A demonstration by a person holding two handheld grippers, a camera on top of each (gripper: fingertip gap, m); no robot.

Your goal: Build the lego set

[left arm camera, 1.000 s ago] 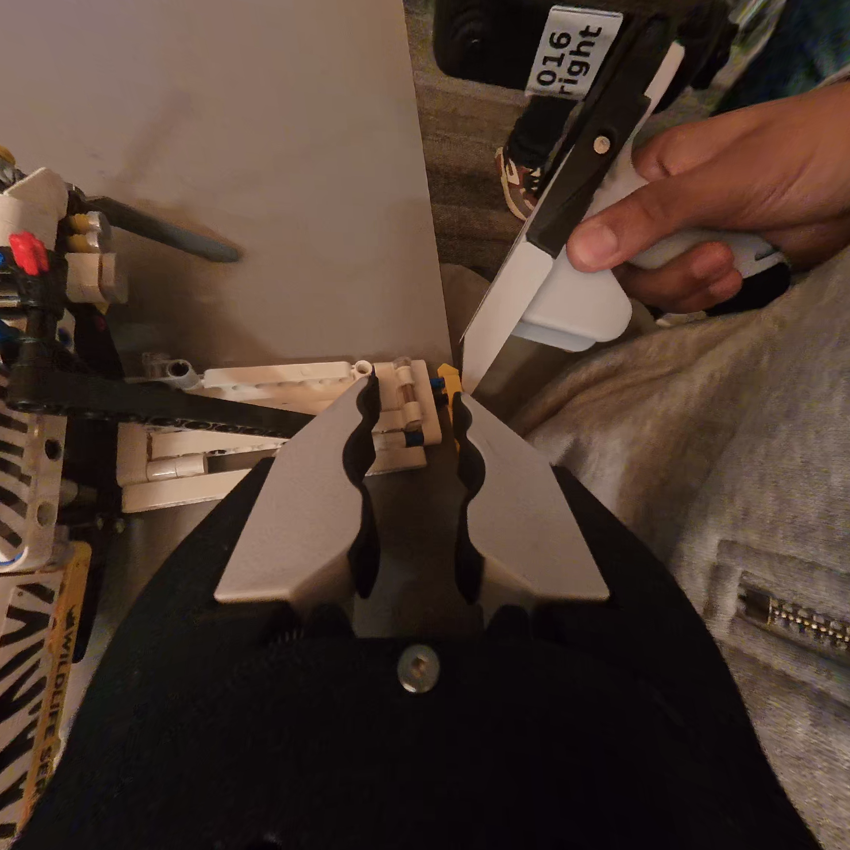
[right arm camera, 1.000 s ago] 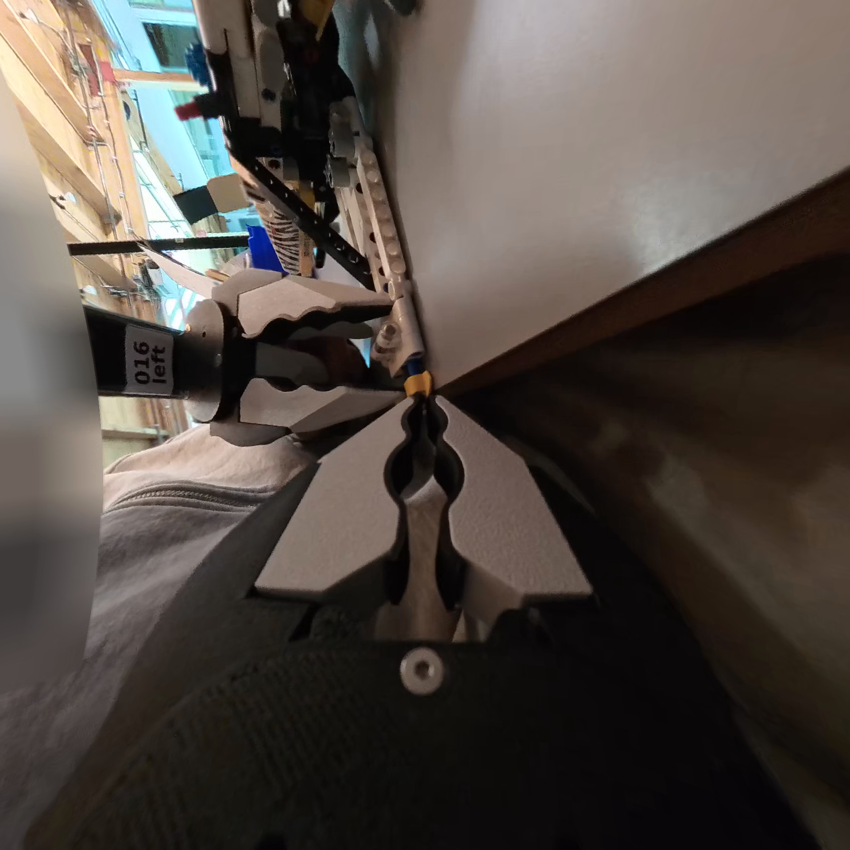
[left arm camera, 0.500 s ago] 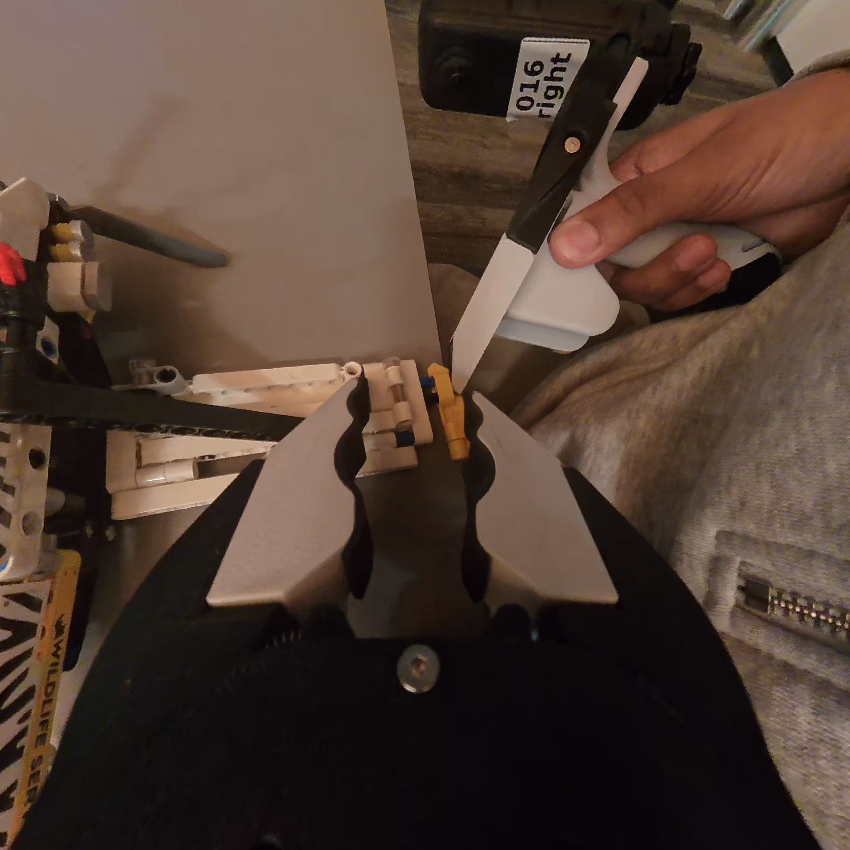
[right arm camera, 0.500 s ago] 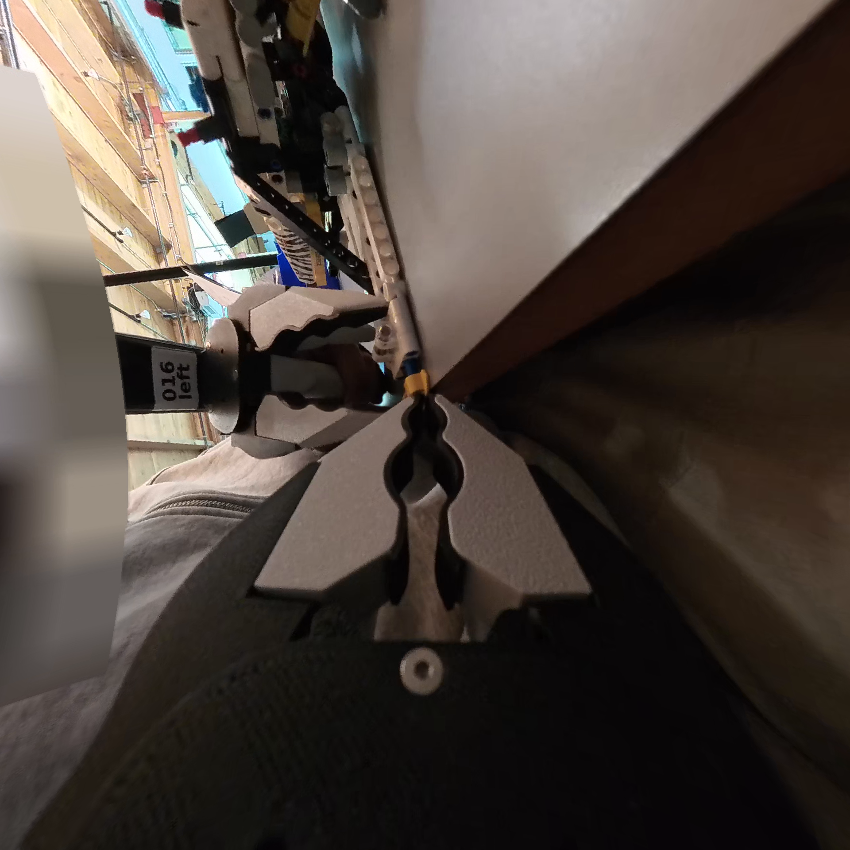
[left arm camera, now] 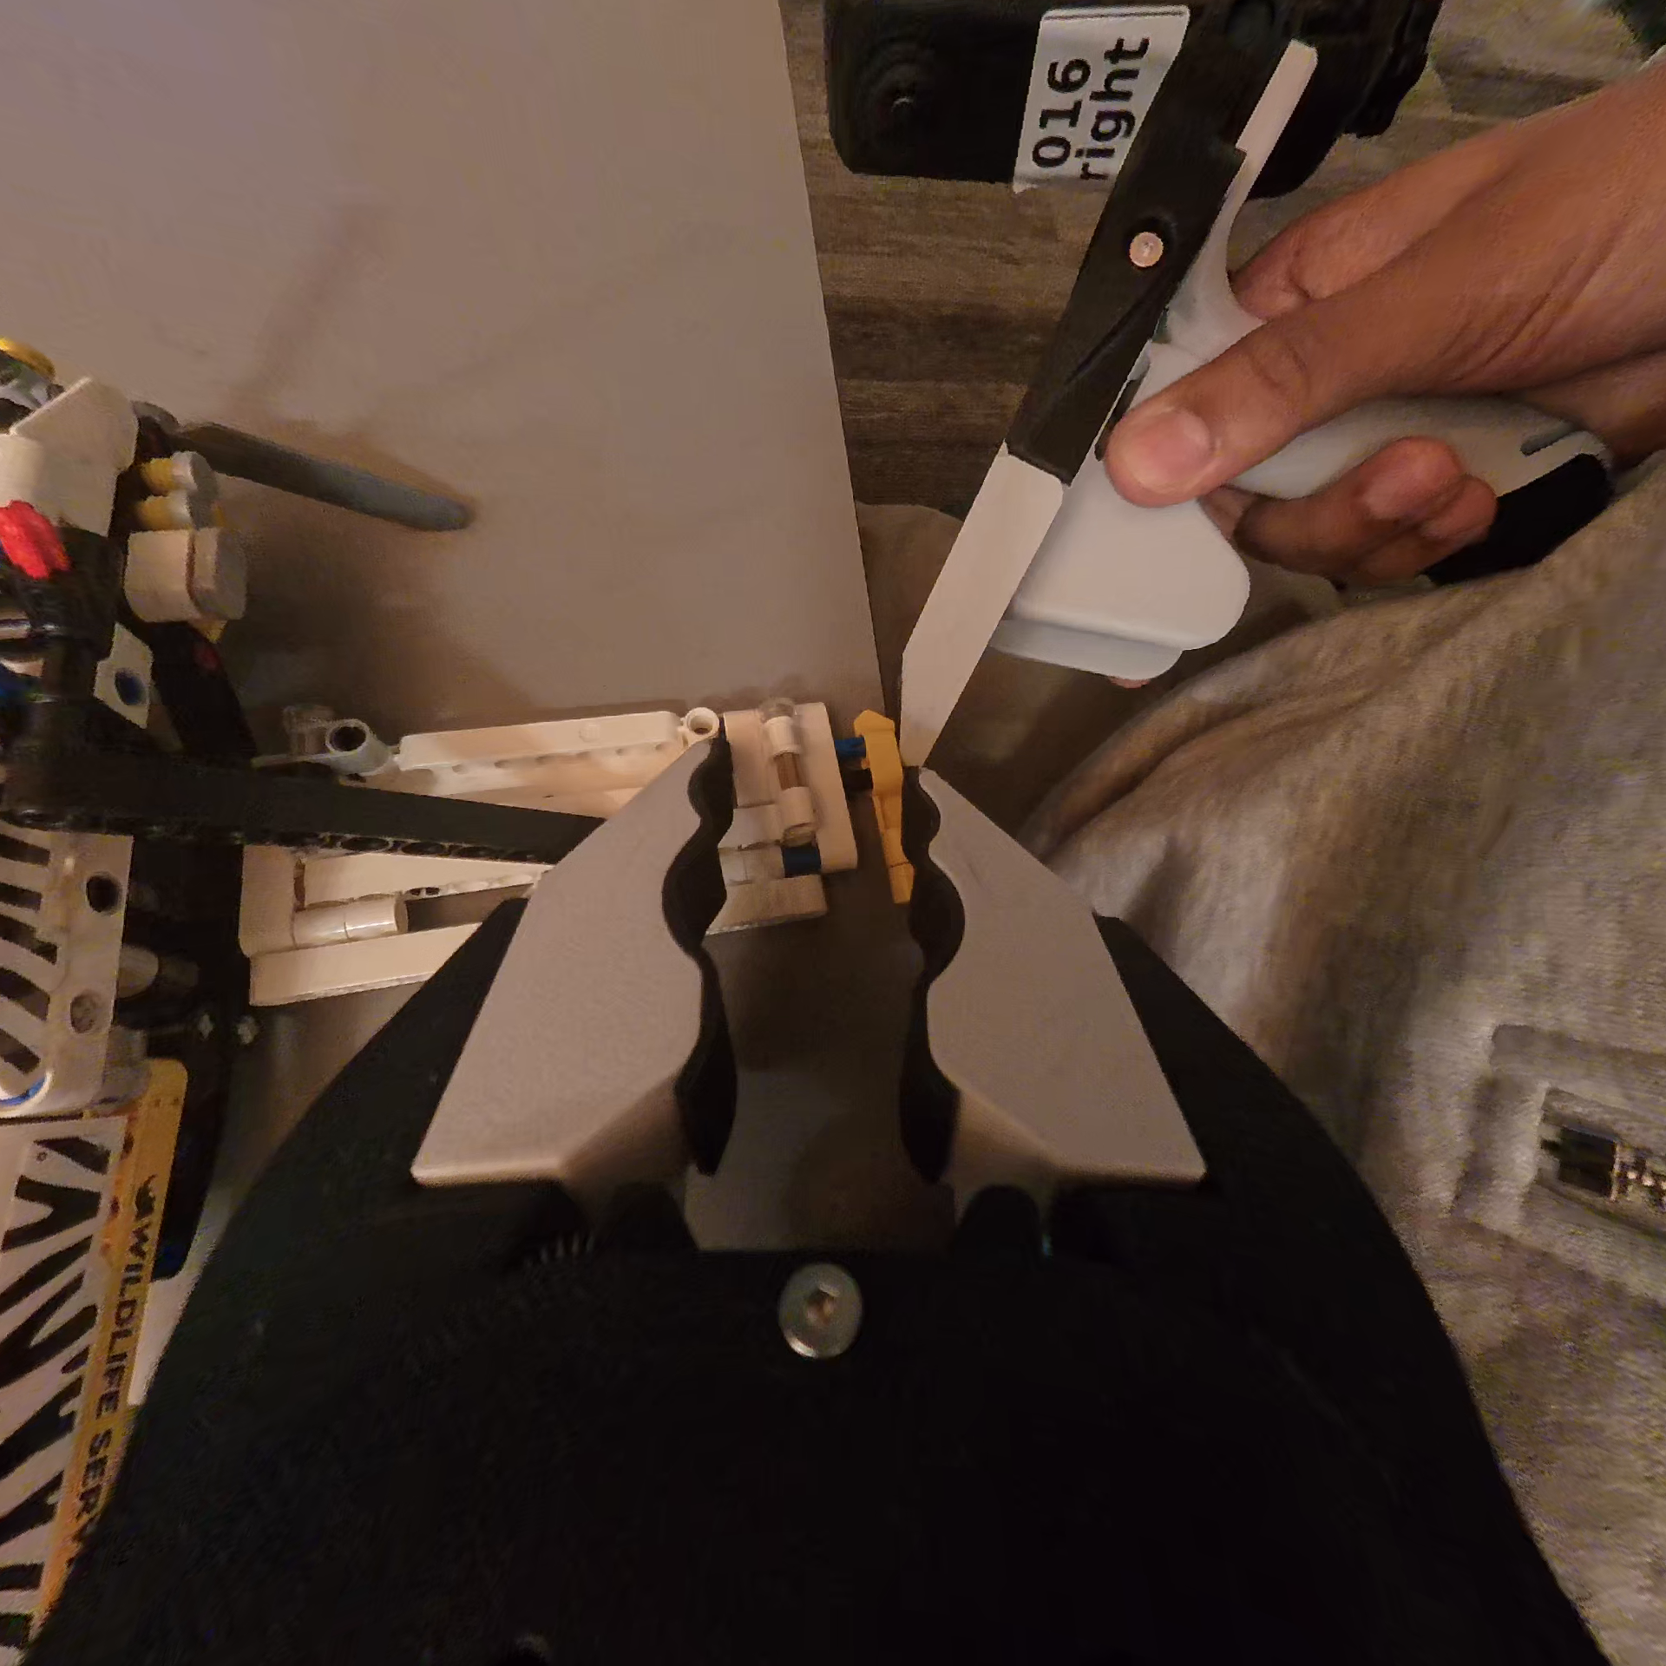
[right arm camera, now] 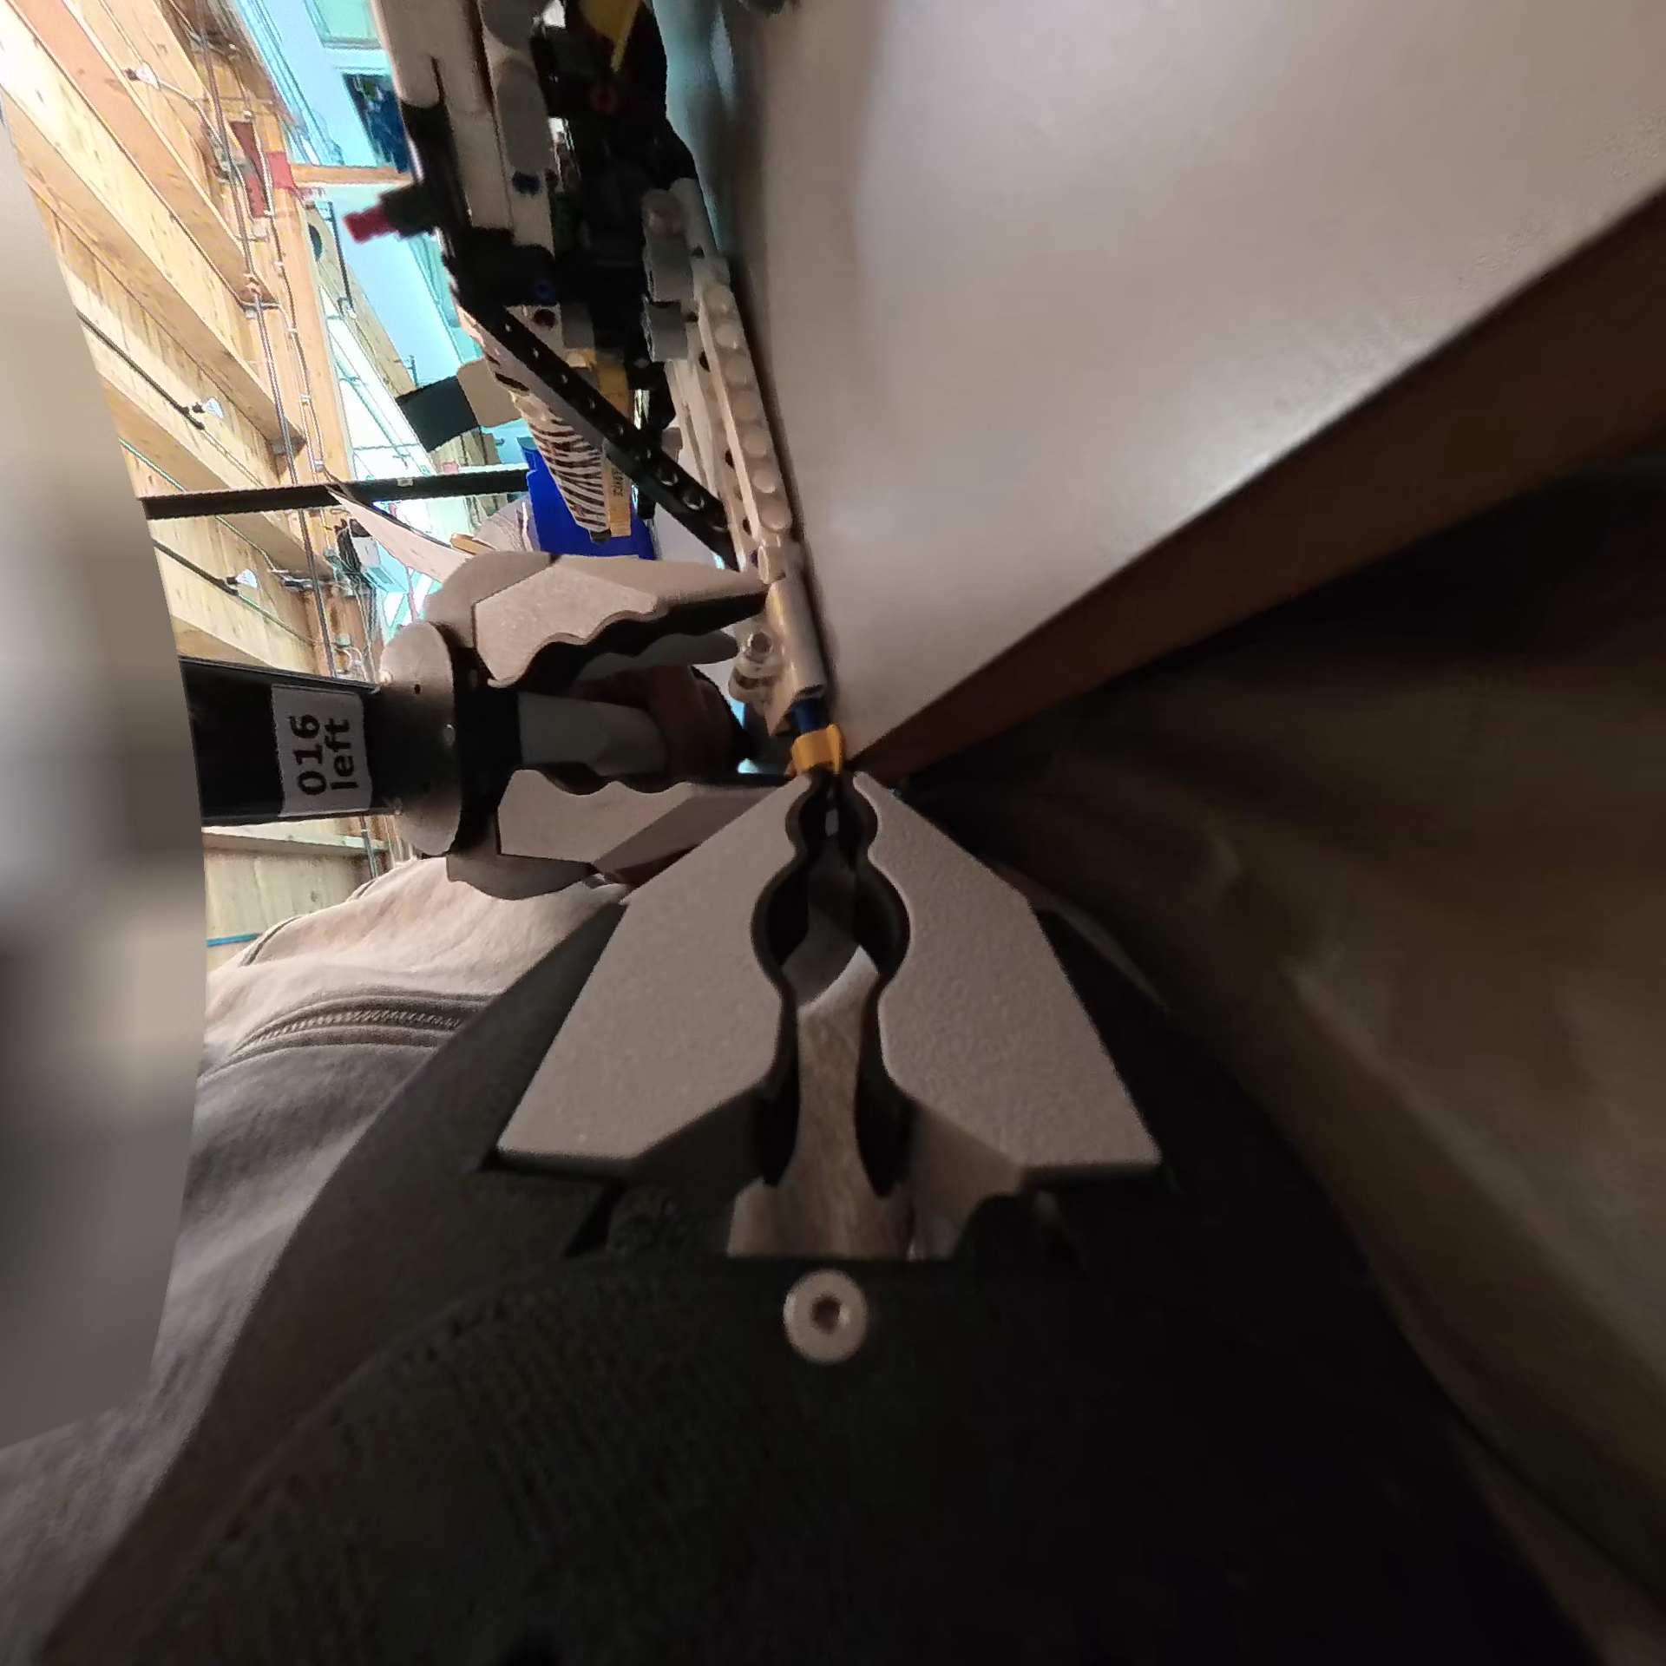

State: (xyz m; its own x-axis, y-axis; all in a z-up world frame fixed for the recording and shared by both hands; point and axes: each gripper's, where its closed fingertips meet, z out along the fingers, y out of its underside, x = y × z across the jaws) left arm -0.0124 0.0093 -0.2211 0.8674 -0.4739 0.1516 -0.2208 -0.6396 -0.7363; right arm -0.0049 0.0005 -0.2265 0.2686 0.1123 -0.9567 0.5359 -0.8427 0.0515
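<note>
Yellow piece [left arm camera: 882, 793] pinched at the corner of a pale table [left arm camera: 505, 361], beside a white, black and zebra-striped lego model [left arm camera: 577, 793].
Left tongs [left arm camera: 816, 793] spread wide, straddling the white end block of the model, with the right-hand finger [left arm camera: 1037, 983] touching the yellow piece. Right tongs [right arm camera: 831, 793] pressed together on that same yellow piece [right arm camera: 814, 748], coming in from past the table edge; gripped by a hand [left arm camera: 1406, 361] around a white handle. Yellow piece sitting on a blue pin [left arm camera: 847, 745] at the end of the white beams, right at the table corner. Dark grey rod [left arm camera: 334, 478] lying loose on the table farther back, apart from the model. Grey fleece clothing with a zip [left arm camera: 1605, 1172] on the right, below the hand.
</note>
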